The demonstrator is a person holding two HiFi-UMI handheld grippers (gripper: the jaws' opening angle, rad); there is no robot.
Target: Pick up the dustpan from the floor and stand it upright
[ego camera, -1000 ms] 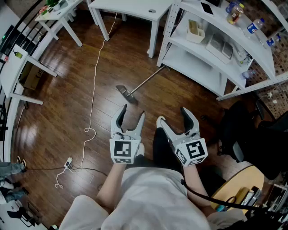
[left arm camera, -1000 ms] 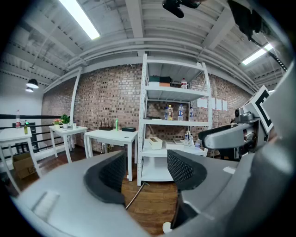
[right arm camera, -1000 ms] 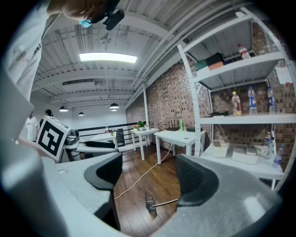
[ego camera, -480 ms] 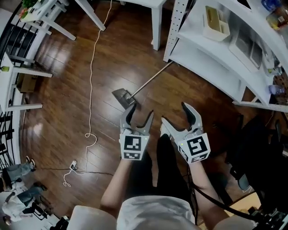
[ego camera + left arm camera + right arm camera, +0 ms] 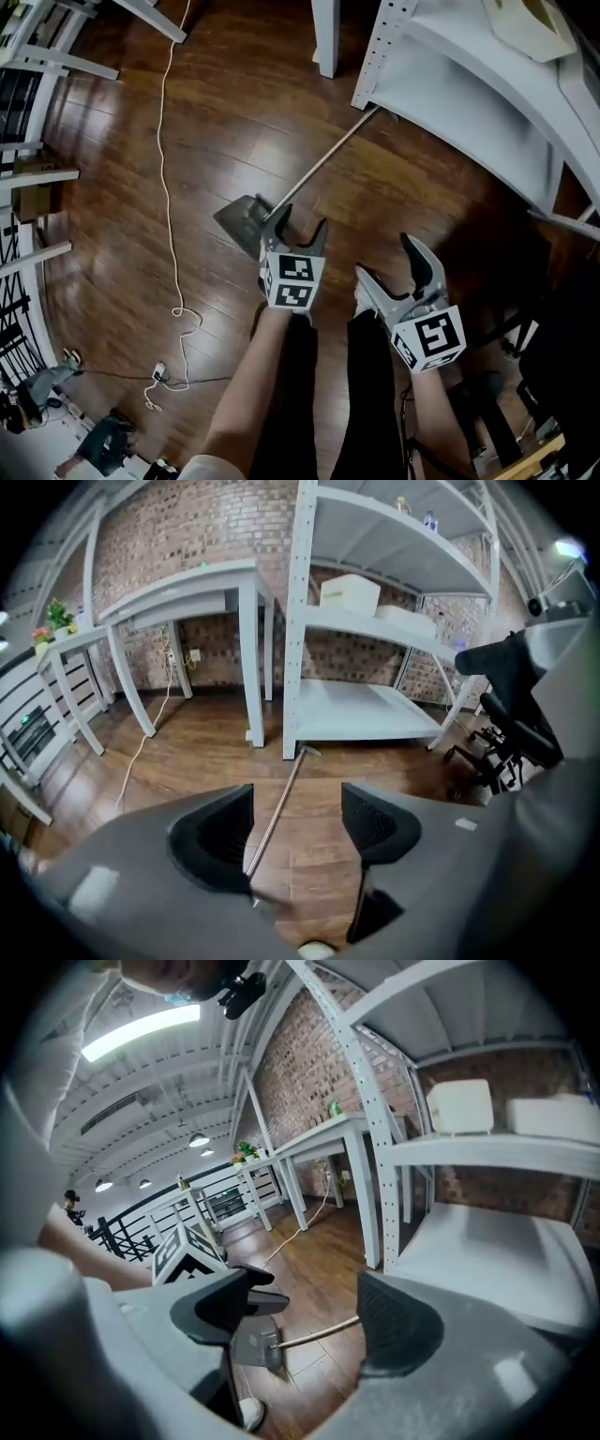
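The grey dustpan (image 5: 240, 217) lies flat on the wooden floor, and its long metal handle (image 5: 323, 159) runs up and right toward the white shelf unit. My left gripper (image 5: 297, 229) hovers right over the spot where handle meets pan. Its jaws are opening. In the left gripper view the handle (image 5: 277, 801) passes between them without touching either pad. My right gripper (image 5: 388, 262) is open and empty, lower right of the pan and apart from it. The right gripper view looks at the pan (image 5: 249, 1344) from the side.
A white shelf unit (image 5: 450, 84) stands at the upper right, with a white table leg (image 5: 324, 37) beside it. A white cord (image 5: 169, 141) snakes down the floor on the left to a power strip (image 5: 158, 373). A black office chair (image 5: 506, 726) stands at the right.
Both grippers have dropped toward the floor. The left one has come forward to the dustpan's handle joint; the right one trails lower right. The view has closed in on the floor.
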